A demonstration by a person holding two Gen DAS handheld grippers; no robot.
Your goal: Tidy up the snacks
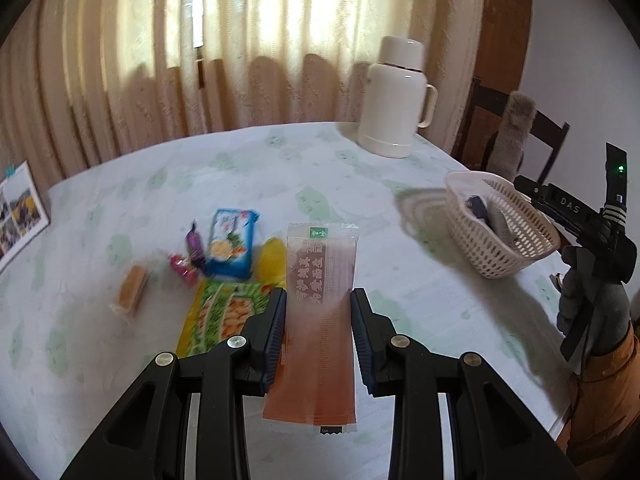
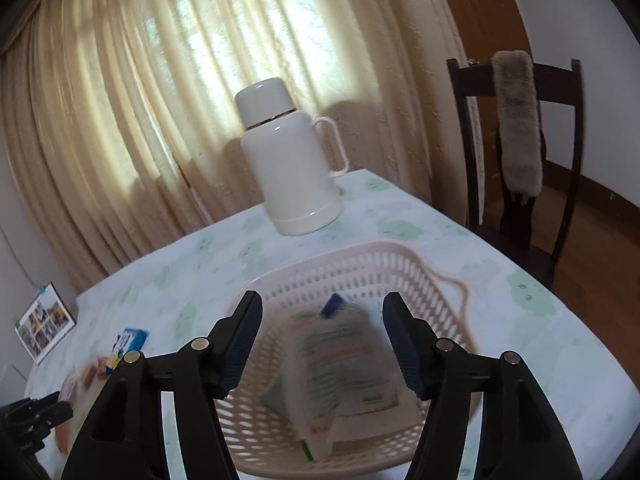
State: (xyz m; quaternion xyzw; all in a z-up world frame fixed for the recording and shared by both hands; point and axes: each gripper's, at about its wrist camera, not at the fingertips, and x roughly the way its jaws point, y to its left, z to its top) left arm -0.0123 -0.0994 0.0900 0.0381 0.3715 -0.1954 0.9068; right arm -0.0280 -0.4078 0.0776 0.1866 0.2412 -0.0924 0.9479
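My left gripper [image 1: 319, 294] is shut on a long orange-red snack packet [image 1: 316, 320], held above the table with its pads pressing on both long edges. Below and to its left lie loose snacks: a blue packet [image 1: 234, 242], a green and yellow packet [image 1: 218, 316], a purple candy [image 1: 195, 242], a pink candy [image 1: 182, 266] and a wafer [image 1: 130, 292]. My right gripper [image 2: 322, 300] stands open over the white basket [image 2: 352, 250], with nothing between its fingers. A pale printed packet [image 2: 340, 360] and a small blue item [image 2: 334, 306] lie in the basket. The basket [image 1: 496, 256] is to the right in the left wrist view.
A white thermos jug [image 2: 290, 160] stands at the table's far side before a curtain. A dark wooden chair [image 2: 516, 140] with a grey furry cover stands past the table's right edge. A photo card [image 1: 20, 212] leans at the far left. A gloved hand [image 1: 592, 304] holds the right gripper.
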